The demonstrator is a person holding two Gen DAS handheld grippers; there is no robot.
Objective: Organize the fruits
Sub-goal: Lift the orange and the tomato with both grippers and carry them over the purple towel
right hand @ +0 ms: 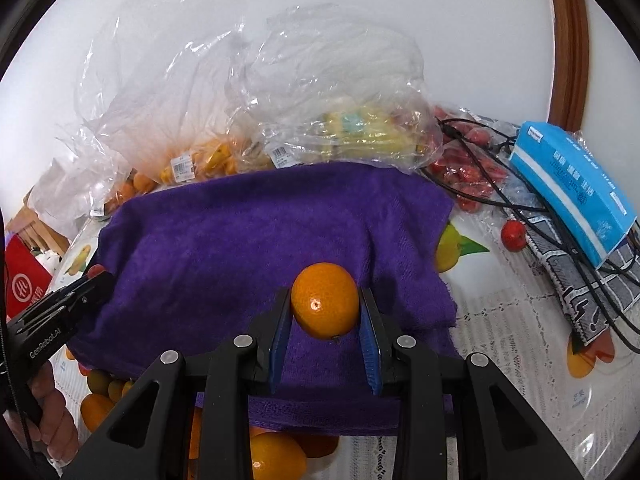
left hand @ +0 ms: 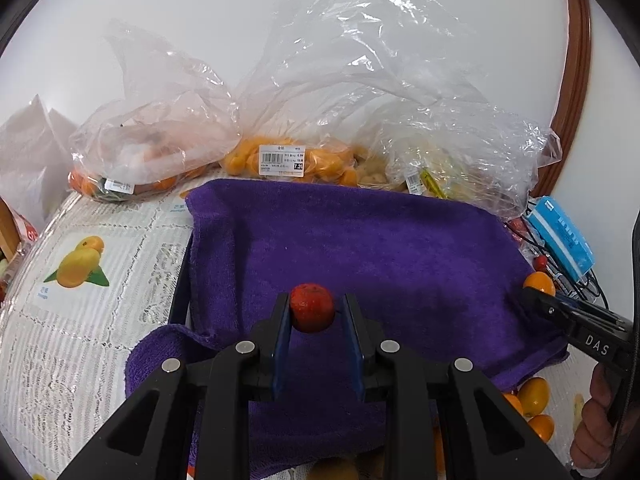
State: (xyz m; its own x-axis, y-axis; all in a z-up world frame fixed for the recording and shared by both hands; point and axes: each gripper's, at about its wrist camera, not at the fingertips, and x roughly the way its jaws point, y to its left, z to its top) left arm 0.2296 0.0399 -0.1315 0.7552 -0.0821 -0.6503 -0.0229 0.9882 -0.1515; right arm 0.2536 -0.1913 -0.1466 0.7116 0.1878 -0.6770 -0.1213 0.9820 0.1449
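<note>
We hold a red fruit (left hand: 312, 307) in the left tongs (left hand: 314, 312) and an orange (right hand: 325, 300) in the right tongs (right hand: 326, 308), both closed on them above the purple towel (left hand: 360, 240). The towel is bare; more oranges (right hand: 276, 456) wait below the tongs, so we judge most work is left.

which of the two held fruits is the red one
The small red fruit in the left gripper; the right gripper holds a larger orange citrus.
</note>
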